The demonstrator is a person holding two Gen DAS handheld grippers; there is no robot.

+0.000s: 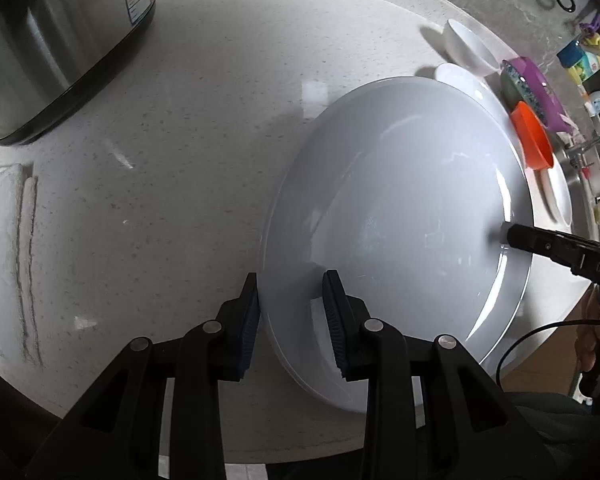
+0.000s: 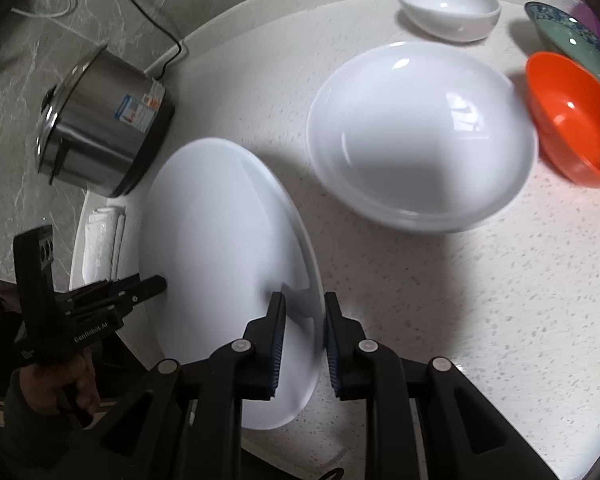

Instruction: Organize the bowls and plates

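Observation:
A large white plate (image 1: 400, 208) hangs tilted over the round speckled table (image 1: 180, 120), held at two opposite rims. My left gripper (image 1: 292, 316) is shut on its near rim, one pad under and one on top. My right gripper (image 1: 512, 236) grips the far rim in that view. In the right wrist view the same plate (image 2: 220, 248) sits between my right gripper (image 2: 304, 340) pads, and the left gripper (image 2: 156, 284) bites its other edge. A deep white plate (image 2: 420, 136), a small white bowl (image 2: 448, 8) and an orange bowl (image 2: 572, 120) rest on the table beyond.
A steel rice cooker (image 2: 100, 120) stands at the table's far left with its cord trailing off. A folded white towel (image 2: 104, 240) lies by the edge. A green patterned dish (image 2: 572, 36) sits behind the orange bowl. A hand (image 2: 60, 392) holds the left gripper.

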